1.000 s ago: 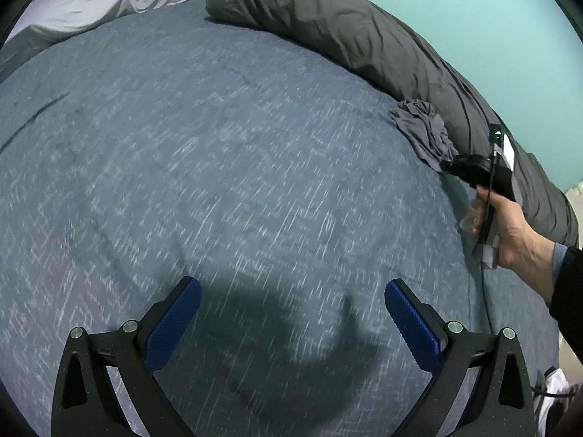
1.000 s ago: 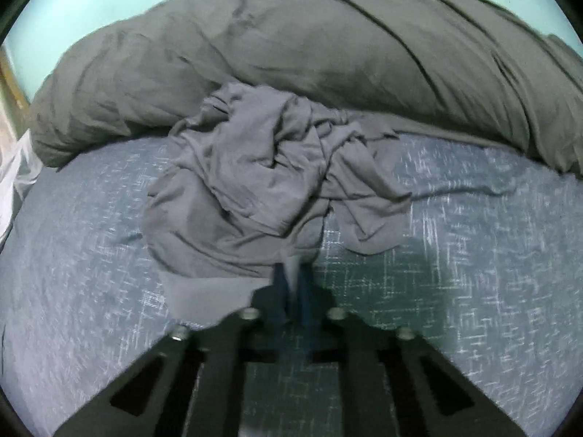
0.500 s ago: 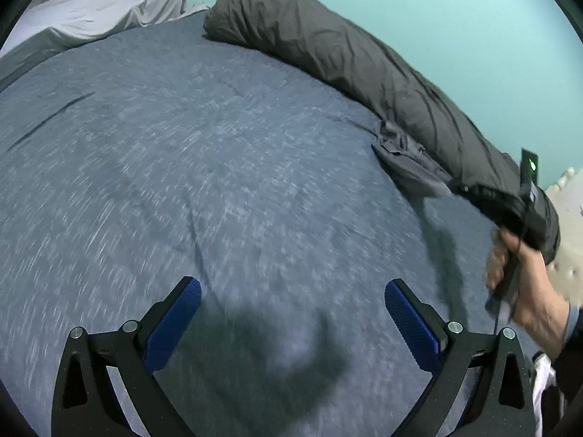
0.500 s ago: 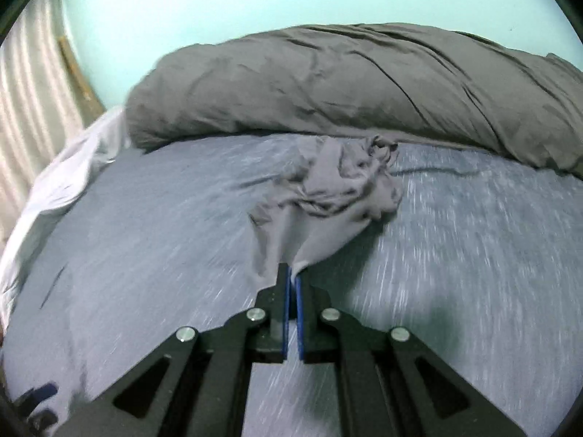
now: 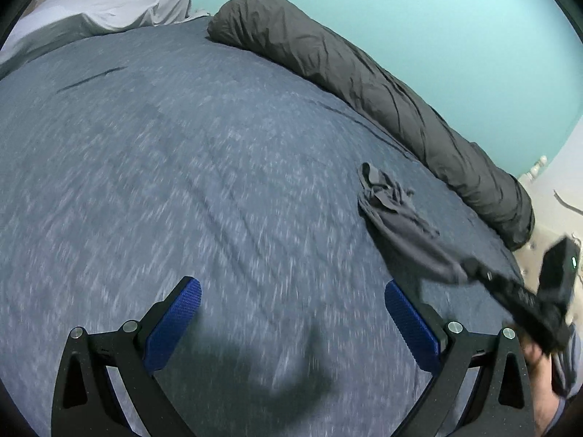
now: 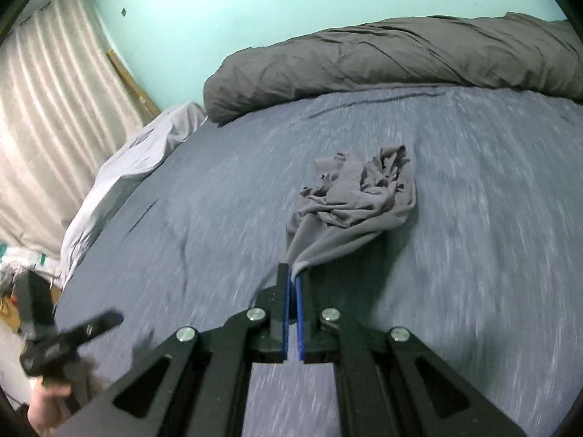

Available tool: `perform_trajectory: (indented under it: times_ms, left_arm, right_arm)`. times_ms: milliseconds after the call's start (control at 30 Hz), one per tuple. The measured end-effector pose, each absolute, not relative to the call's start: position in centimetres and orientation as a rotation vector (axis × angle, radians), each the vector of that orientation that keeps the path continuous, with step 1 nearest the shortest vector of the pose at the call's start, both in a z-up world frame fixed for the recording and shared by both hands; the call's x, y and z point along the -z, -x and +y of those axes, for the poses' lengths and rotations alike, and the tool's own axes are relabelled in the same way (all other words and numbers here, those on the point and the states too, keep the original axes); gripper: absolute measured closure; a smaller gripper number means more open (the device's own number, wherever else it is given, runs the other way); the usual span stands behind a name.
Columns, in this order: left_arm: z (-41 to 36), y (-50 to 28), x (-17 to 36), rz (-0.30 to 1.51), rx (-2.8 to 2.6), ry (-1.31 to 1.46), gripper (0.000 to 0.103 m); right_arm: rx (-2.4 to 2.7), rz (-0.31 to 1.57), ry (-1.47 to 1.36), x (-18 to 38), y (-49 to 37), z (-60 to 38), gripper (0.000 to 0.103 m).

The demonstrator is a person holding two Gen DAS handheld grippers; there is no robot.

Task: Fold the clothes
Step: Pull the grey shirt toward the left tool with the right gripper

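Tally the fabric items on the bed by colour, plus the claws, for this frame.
Grey crumpled garment: 1
Dark grey rolled duvet: 1
Light grey sheet: 1
Claws: 2, left claw open, right claw shut on the garment
Total: 5

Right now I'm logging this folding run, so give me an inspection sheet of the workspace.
Surface: blue heathered bedsheet, lightly creased, blurred.
Job's things: one crumpled grey garment, an edge pinched and pulled taut.
Clutter: rolled dark grey duvet along the wall; pale sheet bunched at the bed's far end.
Grippers: left tool open, holding nothing; right tool shut on the garment's edge.
Cables: nothing seen.
Surroundings: teal wall, light curtain.
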State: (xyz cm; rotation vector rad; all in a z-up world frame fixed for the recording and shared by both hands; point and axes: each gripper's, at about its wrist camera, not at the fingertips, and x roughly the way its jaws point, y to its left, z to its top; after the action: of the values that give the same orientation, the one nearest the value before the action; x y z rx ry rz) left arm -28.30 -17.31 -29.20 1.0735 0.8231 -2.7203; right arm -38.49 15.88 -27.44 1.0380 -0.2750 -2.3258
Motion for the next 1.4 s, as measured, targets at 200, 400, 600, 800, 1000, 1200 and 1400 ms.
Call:
perform_trajectory:
  times_ms: [200,400,600,800,1000,1200,1400]
  left_arm:
    - [-15.4,24.2,28.7,0.799,2.757,-1.055,0.0]
    - [-15.1,18.3,27.1,0.825,2.755,-1.036,0.0]
    - [-14.8,13.0,26.6,0.859,2.748,-1.06,0.0]
    - [-14.8,10.3,27.3,0.854,2.746,-1.073,0.0]
    - [-14.1,10.6,29.4,0.809,2.753,-1.139,0.0]
    - [-12.8,12.9,31.5,0.747,2.781,-1.242,0.0]
    - [-10.4,15.3,32.4,0.706,2.83,-1.3,0.0]
  right_arm:
    - [2.313,-0.253,-1.034,28.1,30.6,17.4,0.1]
    - [2.314,-0.231,-1.037,26.8,22.8,17.1,0.1]
    - [2.294,-0.25,-1.065,25.9,15.5,16.3,0.101]
    - [2.231,-0.285,-1.103,27.6,11.1,14.7,0.101]
    - [2.16,-0.283,-1.212,31.5,11.0,12.2,0.097]
    - [2.253,-0.349,-1.244,32.2,12.1,15.3,0.074]
    - [2.409,-0.521,-1.166,31.9,14.5,21.2,0.061]
